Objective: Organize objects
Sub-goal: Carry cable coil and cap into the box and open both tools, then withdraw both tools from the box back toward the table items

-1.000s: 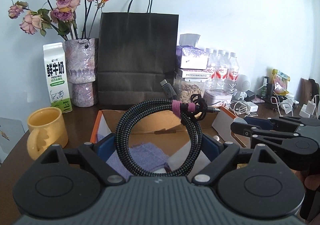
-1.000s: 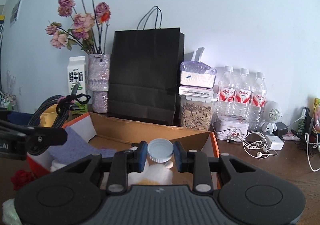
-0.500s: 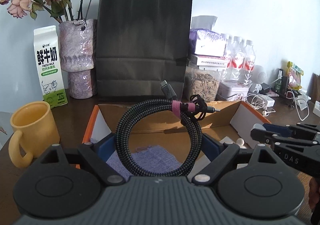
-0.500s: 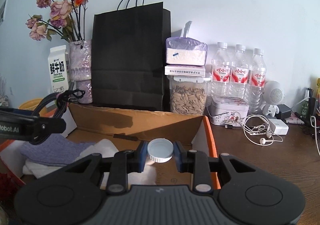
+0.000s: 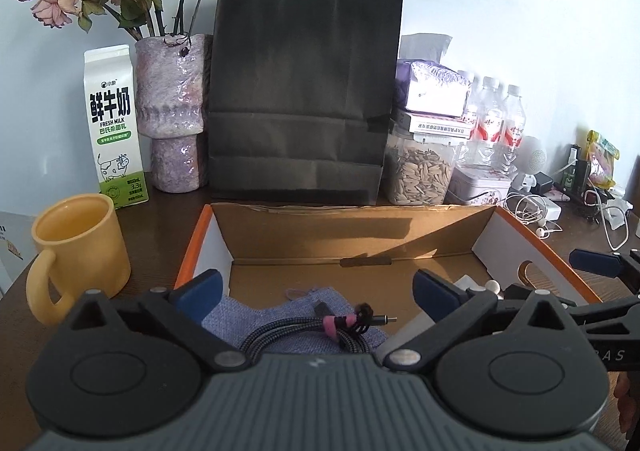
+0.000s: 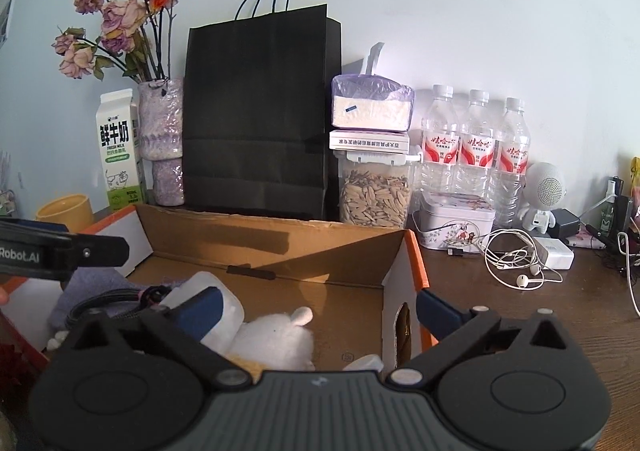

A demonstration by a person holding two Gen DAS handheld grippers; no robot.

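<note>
Left hand-held gripper [image 5: 316, 295]: both blue-padded fingers [image 5: 199, 290] spread wide apart, nothing clamped between them; the black linkage arms splay outward from the grey ribbed body at the bottom of the left wrist view. The tool points forward and roughly level.

Right hand-held gripper [image 6: 318, 309]: fingers [image 6: 436, 313] likewise spread wide, pads facing each other across a broad gap, with nothing held. Its body fills the lower edge of the right wrist view.

Relative pose: the two tools lie side by side. The right tool's finger tips enter the left wrist view from the right edge, and the left tool's black finger enters the right wrist view from the left edge.
</note>
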